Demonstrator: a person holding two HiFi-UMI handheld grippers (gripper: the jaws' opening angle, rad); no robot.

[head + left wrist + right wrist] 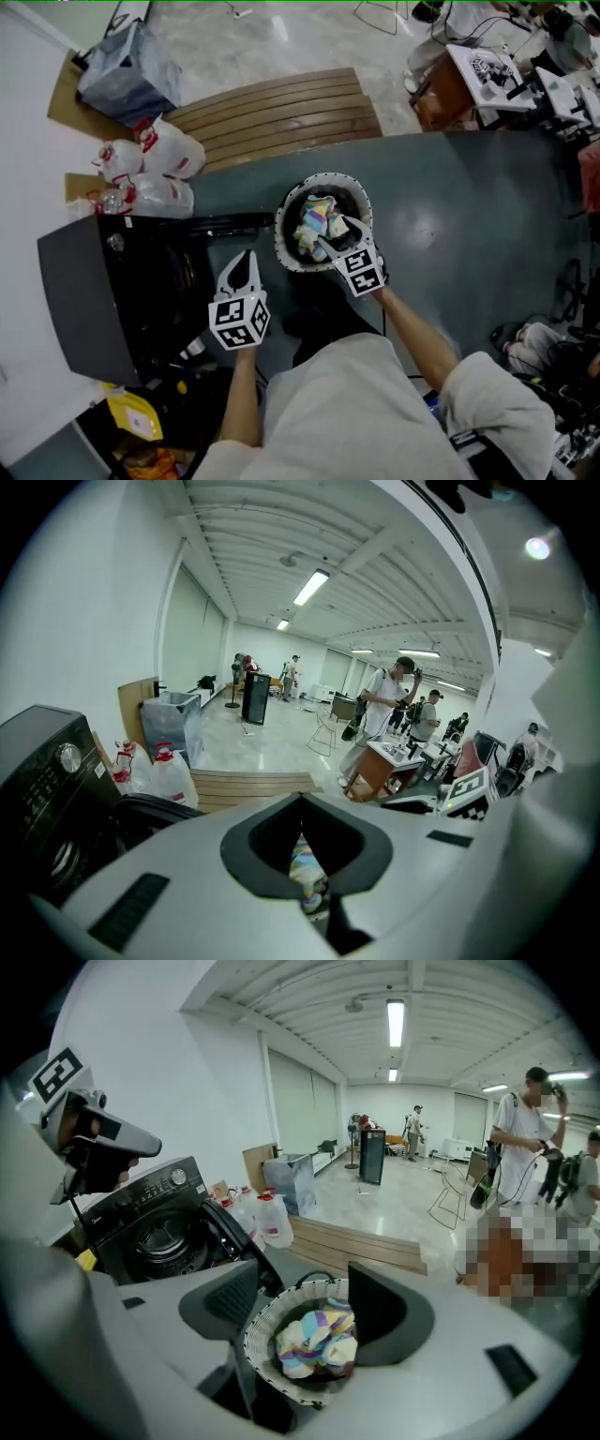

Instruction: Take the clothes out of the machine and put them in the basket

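Clothes [314, 220] are lying in the basket [323, 178] over which we are holding the right gripper [334, 236] with jaws apart, left gripper [247, 259] jaws together.

In the head view, the right gripper [331, 236] covers the near rim of the basket [280, 225]. Left of the basket, the machine [84, 291] drum is too dark to tell its contents. In the left gripper view, the left gripper [301, 808] hides the basket; only a narrow strip of clothes [306, 866] shows.
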